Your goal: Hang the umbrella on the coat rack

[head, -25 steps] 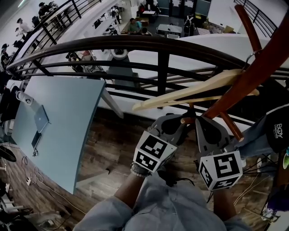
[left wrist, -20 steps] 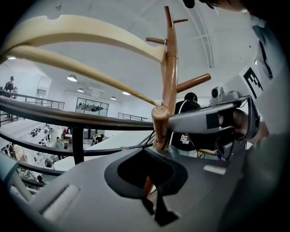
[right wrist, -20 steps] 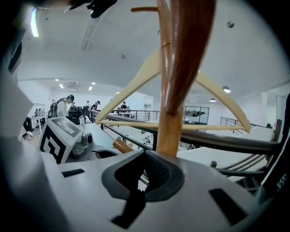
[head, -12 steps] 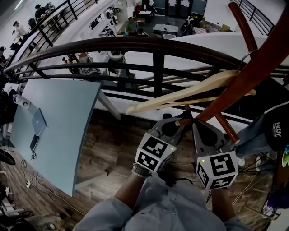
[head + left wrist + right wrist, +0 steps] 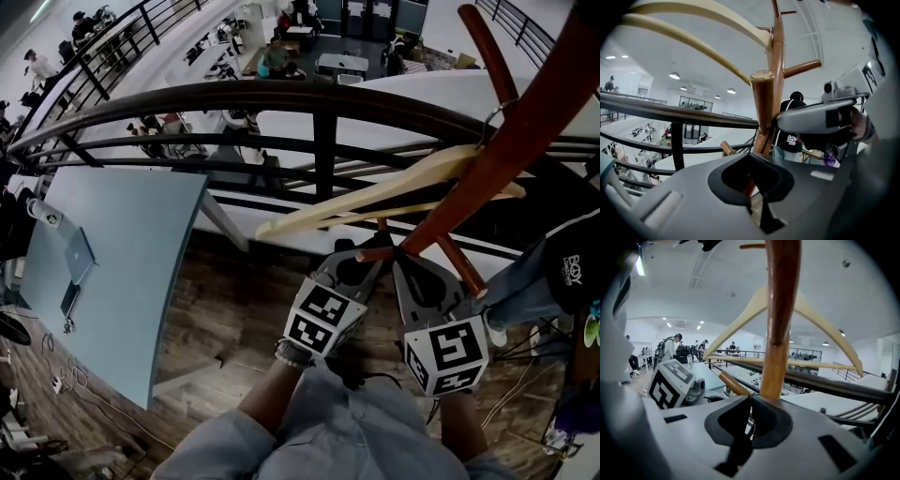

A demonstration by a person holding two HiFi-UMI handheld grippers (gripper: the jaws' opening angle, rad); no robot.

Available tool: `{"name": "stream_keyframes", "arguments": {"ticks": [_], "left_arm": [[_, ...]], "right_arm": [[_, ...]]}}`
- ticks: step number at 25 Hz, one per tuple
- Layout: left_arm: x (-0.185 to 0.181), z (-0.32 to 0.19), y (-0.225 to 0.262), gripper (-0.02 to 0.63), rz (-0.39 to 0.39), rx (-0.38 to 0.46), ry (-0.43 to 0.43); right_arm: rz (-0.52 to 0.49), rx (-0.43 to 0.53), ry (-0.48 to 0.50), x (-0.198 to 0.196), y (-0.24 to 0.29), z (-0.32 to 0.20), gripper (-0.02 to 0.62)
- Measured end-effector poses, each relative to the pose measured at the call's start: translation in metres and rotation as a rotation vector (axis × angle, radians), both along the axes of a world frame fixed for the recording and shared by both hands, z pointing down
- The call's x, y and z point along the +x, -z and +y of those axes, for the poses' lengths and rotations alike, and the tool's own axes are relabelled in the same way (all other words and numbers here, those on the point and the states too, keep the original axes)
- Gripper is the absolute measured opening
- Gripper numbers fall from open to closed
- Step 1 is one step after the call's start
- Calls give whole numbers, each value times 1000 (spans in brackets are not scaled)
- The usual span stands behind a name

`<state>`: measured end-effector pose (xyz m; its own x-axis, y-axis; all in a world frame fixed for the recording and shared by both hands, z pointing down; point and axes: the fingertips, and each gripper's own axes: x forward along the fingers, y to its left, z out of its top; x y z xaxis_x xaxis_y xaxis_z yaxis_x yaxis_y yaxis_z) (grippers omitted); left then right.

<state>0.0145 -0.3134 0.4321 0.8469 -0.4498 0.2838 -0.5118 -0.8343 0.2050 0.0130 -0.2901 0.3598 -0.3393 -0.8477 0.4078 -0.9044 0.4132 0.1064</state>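
The brown wooden coat rack (image 5: pixel 511 136) rises at the right, with a pale wooden hanger (image 5: pixel 375 195) hooked on it. A short lower peg (image 5: pixel 373 253) points left, just above my two grippers. My left gripper (image 5: pixel 354 267) and right gripper (image 5: pixel 414 274) sit side by side under that peg, both with jaws together. In the right gripper view a thin dark strip runs down the seam of the jaws (image 5: pixel 751 401), with the peg (image 5: pixel 733 383) just beyond. The left gripper (image 5: pixel 751 159) shows a similar dark wedge. A dark shape (image 5: pixel 352 368) hangs below between my arms, likely the umbrella, mostly hidden.
A dark metal railing (image 5: pixel 281 94) curves across just behind the rack, with a lower floor beyond it. A pale blue table (image 5: pixel 122 262) stands at the left on the wooden floor. A person in dark clothes (image 5: pixel 562 272) stands close at the right.
Both grippers have edged slightly up toward the lower peg. The view has shifted a little, and the jaws look the same.
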Motion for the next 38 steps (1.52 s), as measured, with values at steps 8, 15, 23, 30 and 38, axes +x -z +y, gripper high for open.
{"name": "stream_keyframes", "arguments": {"ticks": [8, 15, 23, 30, 38], "left_arm": [[5, 4, -3, 6, 15, -12, -9], [10, 6, -5, 8, 7, -10, -10], [8, 10, 3, 9, 40, -32, 32], [6, 32, 12, 11, 39, -36, 130], [-10, 66, 36, 8, 63, 8, 277]], "right_arm": [[-42, -16, 13, 2, -10, 15, 0], [-91, -4, -37, 18, -8, 24, -2], [-146, 12, -33, 26, -6, 39, 0], [-196, 33, 31, 38, 5, 62, 0], [-277, 82, 104, 49, 18, 83, -2]]}}
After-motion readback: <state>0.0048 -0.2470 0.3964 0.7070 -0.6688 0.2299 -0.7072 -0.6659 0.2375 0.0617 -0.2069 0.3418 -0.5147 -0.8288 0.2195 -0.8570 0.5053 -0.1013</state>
